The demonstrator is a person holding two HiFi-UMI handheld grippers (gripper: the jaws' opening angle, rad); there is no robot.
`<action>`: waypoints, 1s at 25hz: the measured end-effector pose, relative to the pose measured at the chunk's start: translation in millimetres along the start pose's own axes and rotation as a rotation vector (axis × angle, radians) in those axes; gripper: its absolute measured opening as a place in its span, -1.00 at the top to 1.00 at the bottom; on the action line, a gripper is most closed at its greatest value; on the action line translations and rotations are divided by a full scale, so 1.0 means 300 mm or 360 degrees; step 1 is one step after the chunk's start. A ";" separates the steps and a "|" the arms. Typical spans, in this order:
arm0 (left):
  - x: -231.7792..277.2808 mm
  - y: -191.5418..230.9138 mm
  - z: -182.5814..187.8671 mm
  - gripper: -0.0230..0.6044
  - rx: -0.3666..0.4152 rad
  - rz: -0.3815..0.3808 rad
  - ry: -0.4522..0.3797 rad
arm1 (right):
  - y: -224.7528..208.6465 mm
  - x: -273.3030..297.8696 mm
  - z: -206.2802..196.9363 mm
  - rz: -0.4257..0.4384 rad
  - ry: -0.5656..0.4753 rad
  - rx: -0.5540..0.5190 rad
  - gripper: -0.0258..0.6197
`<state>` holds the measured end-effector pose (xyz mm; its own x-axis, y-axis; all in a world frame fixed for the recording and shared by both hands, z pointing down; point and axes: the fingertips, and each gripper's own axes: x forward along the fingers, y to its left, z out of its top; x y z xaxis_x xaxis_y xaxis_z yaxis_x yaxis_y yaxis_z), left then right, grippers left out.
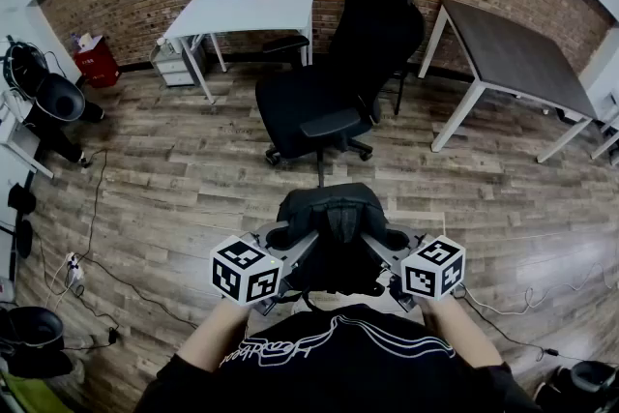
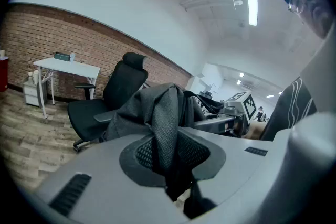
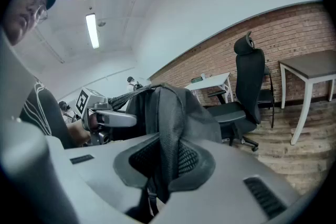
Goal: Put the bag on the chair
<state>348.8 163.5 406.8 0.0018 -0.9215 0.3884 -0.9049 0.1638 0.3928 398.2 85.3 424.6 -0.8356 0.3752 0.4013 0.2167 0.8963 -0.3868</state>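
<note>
A dark grey backpack (image 1: 329, 222) hangs in front of me, held up between both grippers above the wooden floor. My left gripper (image 1: 290, 242) is shut on a mesh shoulder strap (image 2: 165, 128) of the bag. My right gripper (image 1: 382, 245) is shut on the other strap (image 3: 170, 136). The bag's body (image 2: 152, 105) bulges just beyond the jaws in both gripper views. The black office chair (image 1: 338, 82) stands straight ahead, past the bag, with its seat (image 1: 300, 102) bare and its back toward the brick wall. It also shows as the chair (image 2: 105, 105) in the left gripper view and the chair (image 3: 247, 89) in the right one.
A white desk (image 1: 251, 10) with a drawer unit (image 1: 179, 65) stands left of the chair, a dark-topped table (image 1: 513, 48) right of it. A red bin (image 1: 97, 63) sits at the far left wall. Cables (image 1: 92, 237) and black gear (image 1: 53, 102) lie along the left side.
</note>
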 end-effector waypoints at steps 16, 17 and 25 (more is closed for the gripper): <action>-0.196 0.277 0.045 0.66 0.0043 0.0012 -0.0057 | 0.112 0.304 0.097 -0.0019 -0.0067 0.0029 0.81; -0.205 0.294 0.053 0.66 0.0036 0.0022 -0.0066 | 0.117 0.322 0.111 -0.0008 -0.0063 0.0021 0.81; -0.227 0.433 0.103 0.66 0.0000 0.0093 -0.0107 | 0.101 0.459 0.190 0.0050 -0.0072 -0.0017 0.81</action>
<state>217.9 236.7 405.7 -0.0794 -0.9319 0.3540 -0.9027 0.2178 0.3710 260.8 150.6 420.8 -0.8503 0.3926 0.3507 0.2486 0.8867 -0.3898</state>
